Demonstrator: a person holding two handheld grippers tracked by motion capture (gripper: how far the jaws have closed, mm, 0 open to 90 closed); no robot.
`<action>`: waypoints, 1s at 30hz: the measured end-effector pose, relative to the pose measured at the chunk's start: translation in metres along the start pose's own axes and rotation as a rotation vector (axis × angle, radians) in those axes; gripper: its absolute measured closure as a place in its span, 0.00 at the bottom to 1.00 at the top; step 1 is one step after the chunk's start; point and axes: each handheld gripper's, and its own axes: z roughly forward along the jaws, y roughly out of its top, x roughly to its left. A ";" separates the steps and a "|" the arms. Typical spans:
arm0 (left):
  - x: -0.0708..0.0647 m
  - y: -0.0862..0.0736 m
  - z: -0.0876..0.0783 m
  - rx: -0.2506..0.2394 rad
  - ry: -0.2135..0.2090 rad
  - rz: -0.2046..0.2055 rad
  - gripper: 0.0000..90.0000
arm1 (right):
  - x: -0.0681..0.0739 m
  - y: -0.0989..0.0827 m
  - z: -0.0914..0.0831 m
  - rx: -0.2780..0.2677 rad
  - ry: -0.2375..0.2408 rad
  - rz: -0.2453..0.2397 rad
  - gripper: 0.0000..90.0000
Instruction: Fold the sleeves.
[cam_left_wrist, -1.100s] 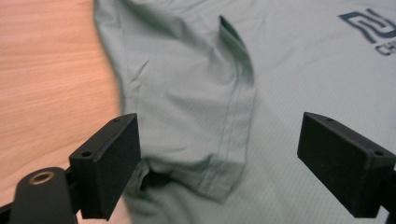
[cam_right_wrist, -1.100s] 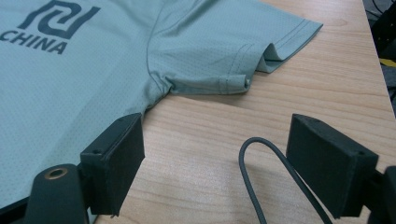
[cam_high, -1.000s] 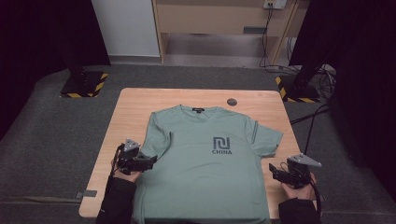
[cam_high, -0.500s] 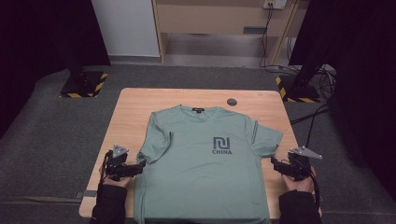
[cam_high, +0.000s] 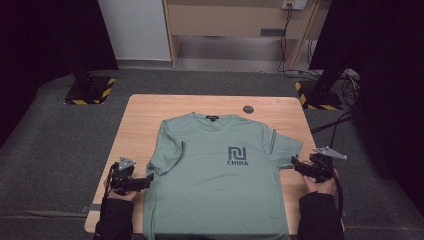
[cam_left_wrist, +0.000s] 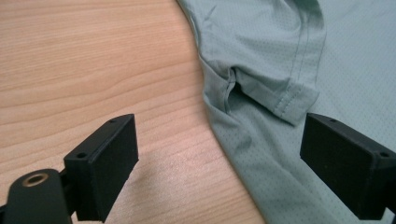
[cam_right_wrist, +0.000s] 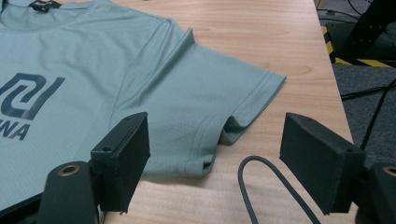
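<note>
Green T-shirt (cam_high: 220, 175) lies flat, face up, on the wooden table (cam_high: 145, 115), print readable from the person's side. Its long axis runs away from the person: collar at the far end, hem at the near table edge, maybe hanging slightly over, hard to tell from the high view. Sleeves point out sideways toward each tool.

Left gripper (cam_high: 146, 181): jaws spread wide, holding nothing, just off the shirt's left side. In the left gripper view the left sleeve (cam_left_wrist: 275, 70) sits ahead of and between the jaws, its cuff folded in over the body, with the side seam running toward the right-hand jaw. Bare wood is under the other jaw.

Right gripper (cam_high: 296, 164): also spread, nothing pinched. In the right gripper view the right sleeve (cam_right_wrist: 224, 88) lies flat straight ahead, cuff corner between the jaws and slightly beyond them, the underarm edge nearest. A black cable (cam_right_wrist: 266, 186) loops on the wood just in front of the jaws.

Progress, judging by layout: looks like a fold job at the very start. Shirt is spread and smoothed, no body fold made. Both tools are lined up on the sleeves but not gripping. Still left: grasp the sleeves or sides, fold inward, then fold lengthwise hem to collar.

A small dark round object (cam_high: 248, 109) sits beyond the collar, well apart from both tools.
</note>
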 end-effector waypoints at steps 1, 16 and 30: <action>0.001 -0.001 0.000 0.006 -0.001 0.003 0.11 | 0.000 0.001 0.001 -0.003 0.000 0.001 0.27; 0.017 -0.011 0.000 0.053 0.001 -0.041 0.11 | -0.013 0.022 0.018 0.014 -0.018 0.033 0.27; 0.022 -0.016 -0.001 0.026 0.034 -0.021 0.11 | -0.032 0.018 0.050 0.049 -0.048 0.097 0.34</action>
